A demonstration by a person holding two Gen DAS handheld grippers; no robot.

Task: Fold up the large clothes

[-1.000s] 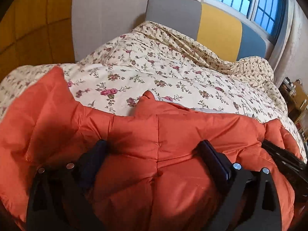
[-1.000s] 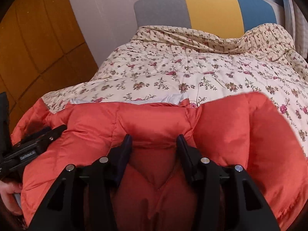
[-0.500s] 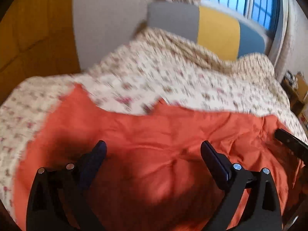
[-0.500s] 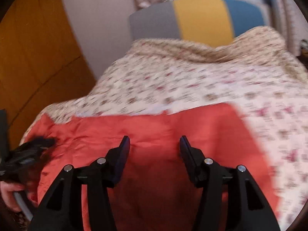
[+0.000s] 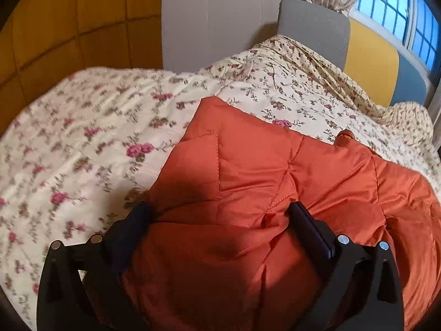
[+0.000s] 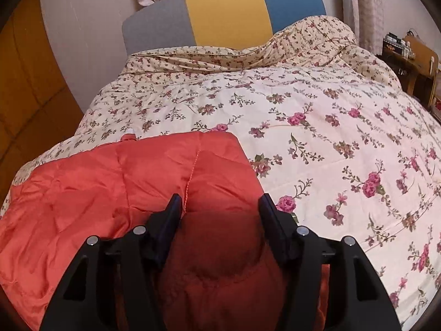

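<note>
An orange quilted puffer jacket [image 5: 275,171] lies on the flowered bedspread [image 5: 82,143]. My left gripper [image 5: 220,215] stands over its left part with jaws wide apart; puffy fabric bulges up between the fingers, and the left finger [image 5: 137,220] sits at the jacket's left edge. In the right wrist view the jacket [image 6: 124,182] fills the lower left. My right gripper [image 6: 220,209] is over its right edge, its jaws opening, with a rounded shadowed fold of the jacket swelling between the pads. Neither gripper shows in the other's view.
The bed runs back to a grey, yellow and blue headboard [image 6: 226,13] under a window [image 5: 399,8]. The bedspread [image 6: 330,138] stretches wide to the right. A wooden side table [image 6: 413,55] stands at the far right, and a yellow-brown panelled wall [image 5: 69,22] at the left.
Both grippers have swung outward: the jacket's left edge now meets the left gripper and its right edge the right gripper. The right jaws have widened. The left gripper has left the right wrist view.
</note>
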